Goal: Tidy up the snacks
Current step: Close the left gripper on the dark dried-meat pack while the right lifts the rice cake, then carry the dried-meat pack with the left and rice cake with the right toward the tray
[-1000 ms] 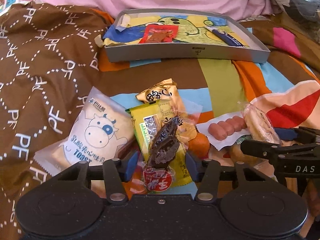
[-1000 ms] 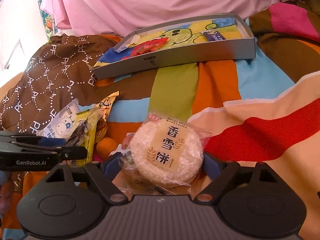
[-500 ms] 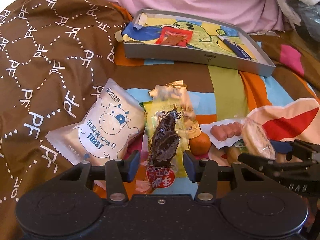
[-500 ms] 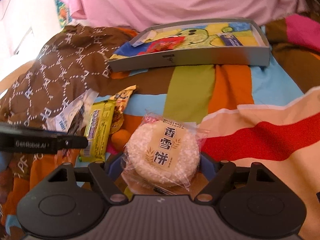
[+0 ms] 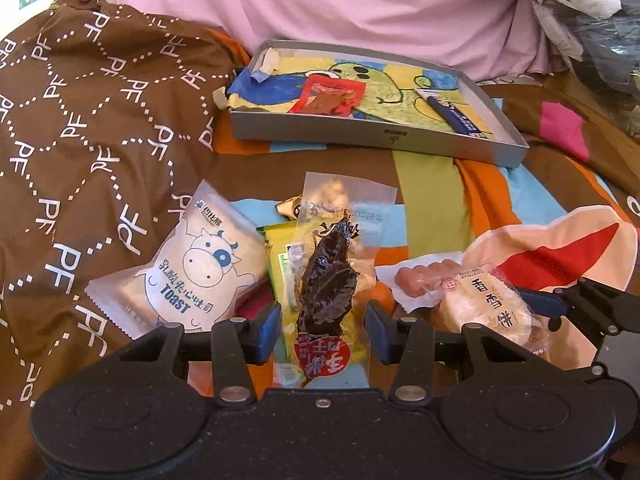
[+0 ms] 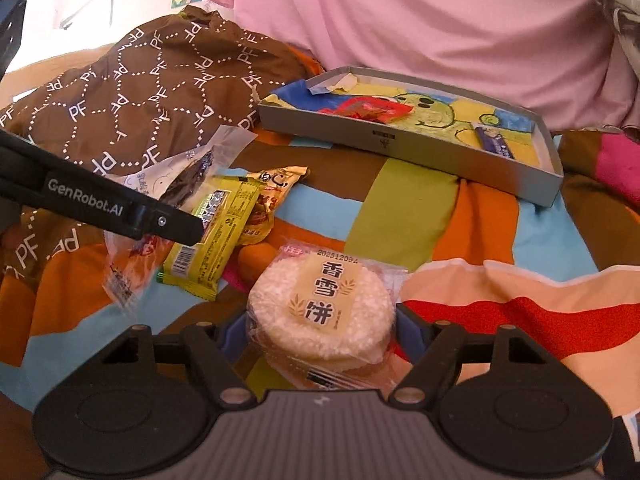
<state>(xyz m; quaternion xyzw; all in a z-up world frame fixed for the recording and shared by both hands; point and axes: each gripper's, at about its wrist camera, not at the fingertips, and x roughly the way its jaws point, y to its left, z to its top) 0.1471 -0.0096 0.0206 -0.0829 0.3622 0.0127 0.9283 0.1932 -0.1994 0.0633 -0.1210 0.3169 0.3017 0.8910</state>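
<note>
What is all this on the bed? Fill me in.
A person is sorting snacks with a hand-held gripper in each hand. The left hand-held gripper holds a clear packet with a dark dried snack, lifted above the pile. The right hand-held gripper holds a round rice cracker packet. A grey tray further back already holds a red packet and a blue stick packet. A toast bag, a yellow-green bar and sausages still lie on the blanket.

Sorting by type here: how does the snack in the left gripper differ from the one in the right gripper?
The dark dried-meat pack in the left gripper is long, thin and nearly black; the rice cracker in the right gripper is round, thick and white. Both have clear wrappers and are gripped.
</note>
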